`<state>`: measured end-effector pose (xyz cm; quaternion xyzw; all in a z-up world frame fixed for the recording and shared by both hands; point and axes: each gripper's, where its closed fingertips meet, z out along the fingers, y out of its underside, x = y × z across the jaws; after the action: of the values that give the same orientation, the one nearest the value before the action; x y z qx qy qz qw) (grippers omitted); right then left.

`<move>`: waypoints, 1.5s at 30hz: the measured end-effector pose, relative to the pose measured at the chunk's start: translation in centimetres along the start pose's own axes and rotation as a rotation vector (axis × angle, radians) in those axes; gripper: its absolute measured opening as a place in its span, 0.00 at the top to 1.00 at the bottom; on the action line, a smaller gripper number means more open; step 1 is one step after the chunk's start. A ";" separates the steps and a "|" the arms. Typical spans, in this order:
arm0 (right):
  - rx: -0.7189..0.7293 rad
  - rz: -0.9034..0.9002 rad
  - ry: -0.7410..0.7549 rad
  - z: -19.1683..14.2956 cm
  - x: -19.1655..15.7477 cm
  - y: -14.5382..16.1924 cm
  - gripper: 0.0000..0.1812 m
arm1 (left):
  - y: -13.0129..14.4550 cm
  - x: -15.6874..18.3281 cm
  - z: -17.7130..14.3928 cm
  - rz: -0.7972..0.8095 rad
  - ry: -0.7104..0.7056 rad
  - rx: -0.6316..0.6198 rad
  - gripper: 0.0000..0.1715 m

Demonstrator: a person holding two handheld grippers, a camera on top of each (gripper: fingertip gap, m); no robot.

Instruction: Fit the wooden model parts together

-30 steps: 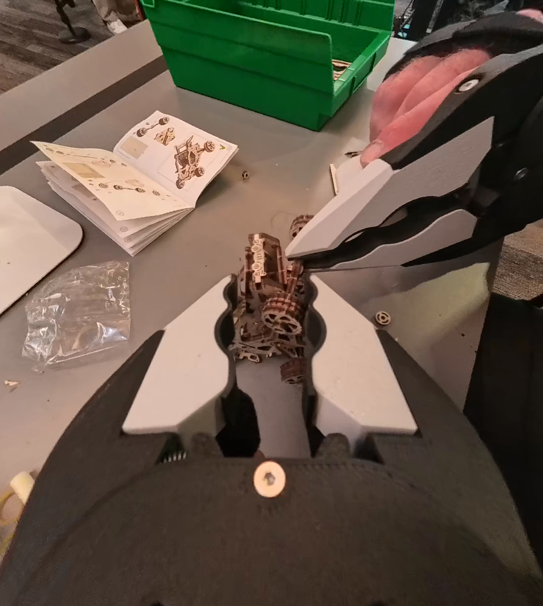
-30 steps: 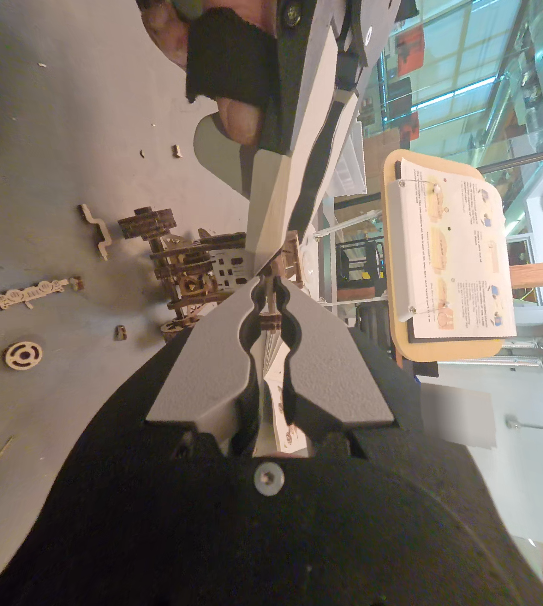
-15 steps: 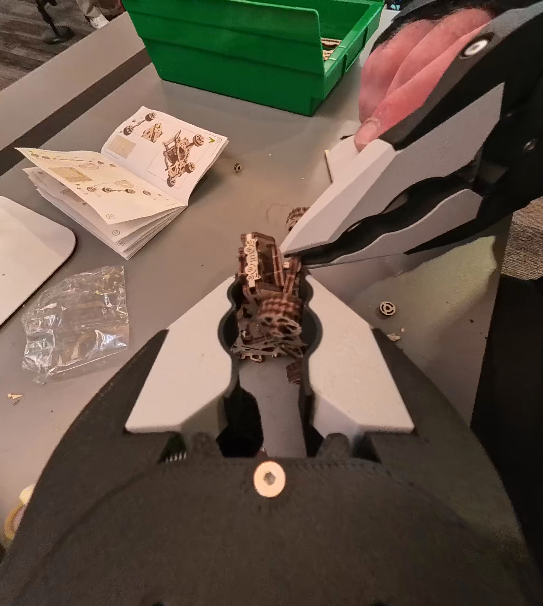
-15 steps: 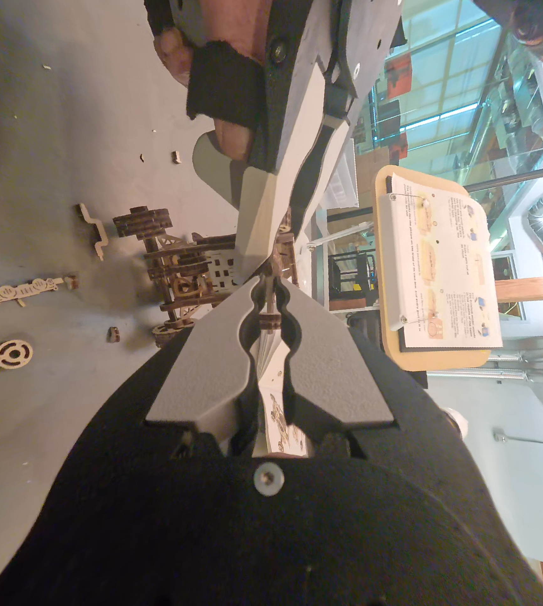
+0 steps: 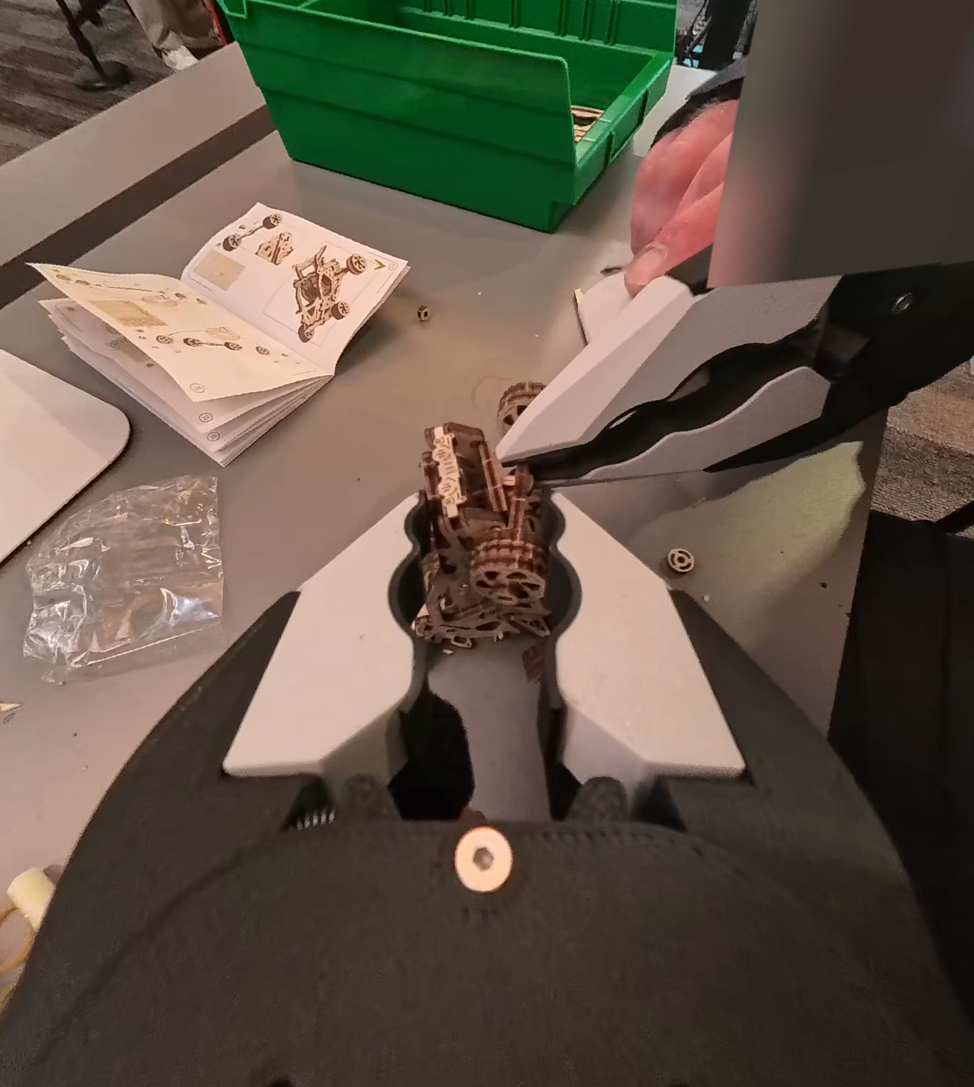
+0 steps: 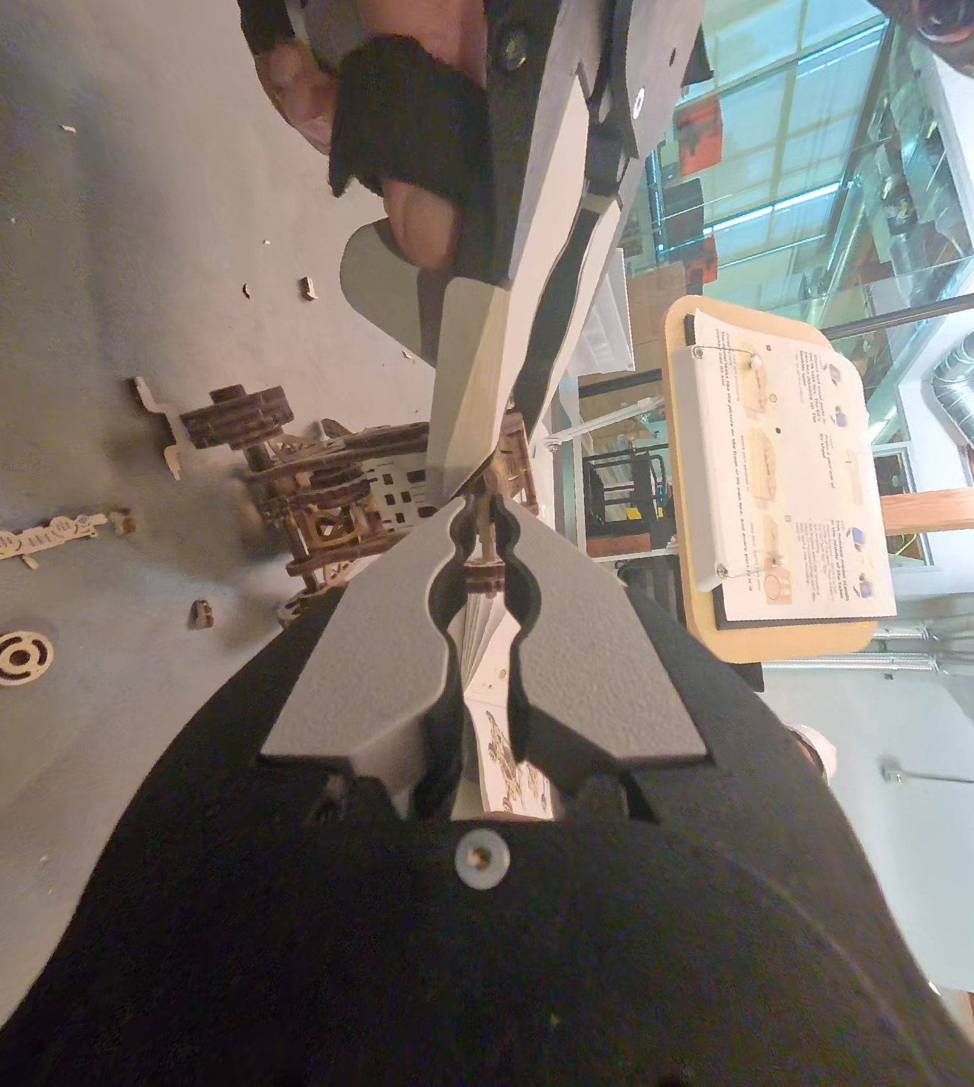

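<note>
Wooden model (image 5: pixel 476 544) held above grey table (image 5: pixel 308 147), clamped between left gripper (image 5: pixel 484 517) fingers, right gripper (image 6: pixel 481 500) tips pinching small axle piece (image 6: pixel 481 529) at model's top, loose wooden ring (image 6: pixel 17 657) on table nearby.

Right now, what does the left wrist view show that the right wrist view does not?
Only the left wrist view shows the green bin, the clear plastic bag and the white tray. Only the right wrist view shows the flat wooden strip lying on the table and the board with a sheet. Both show the wooden model held by the left gripper, the right gripper pinching a small part at it, and the open booklet.
</note>
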<state>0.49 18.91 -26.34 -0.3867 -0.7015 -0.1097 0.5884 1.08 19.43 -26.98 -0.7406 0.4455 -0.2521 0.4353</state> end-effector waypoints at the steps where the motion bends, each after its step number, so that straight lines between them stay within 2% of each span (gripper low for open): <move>1: 0.000 0.003 0.004 0.0 0.1 0.0 0.98 | -0.1 -0.1 0.0 -0.003 -0.003 0.005 0.81; 12: 0.011 0.047 -0.009 0.0 0.1 -0.2 0.99 | 0.1 -0.1 -0.1 0.014 -0.002 0.003 0.81; 18: 0.026 0.069 -0.011 0.0 0.2 -0.3 0.99 | -0.2 0.7 -0.2 -0.017 0.058 0.044 0.73; 20: 0.030 0.072 -0.010 0.1 0.3 -0.3 0.98 | -0.2 0.4 -0.2 -0.027 0.053 0.054 0.76; 25: 0.051 0.095 -0.017 0.0 0.5 -0.3 0.99 | -0.5 0.4 -0.4 -0.077 0.092 0.117 0.78; 29: 0.057 0.098 -0.029 0.0 0.2 -0.3 0.98 | -1.7 0.4 -1.2 -0.133 0.127 0.213 0.79; 32: 0.054 0.110 -0.031 0.1 0.2 -0.2 0.99 | -1.5 0.2 -0.7 -0.115 0.079 0.199 0.79; 45: 0.067 0.147 -0.031 0.1 0.7 0.2 0.99 | -1.2 -0.2 -0.1 -0.071 0.027 0.190 0.81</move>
<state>0.52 19.43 -25.76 -0.4190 -0.6834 -0.0369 0.5967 1.41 19.79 -25.87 -0.7077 0.3990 -0.3183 0.4885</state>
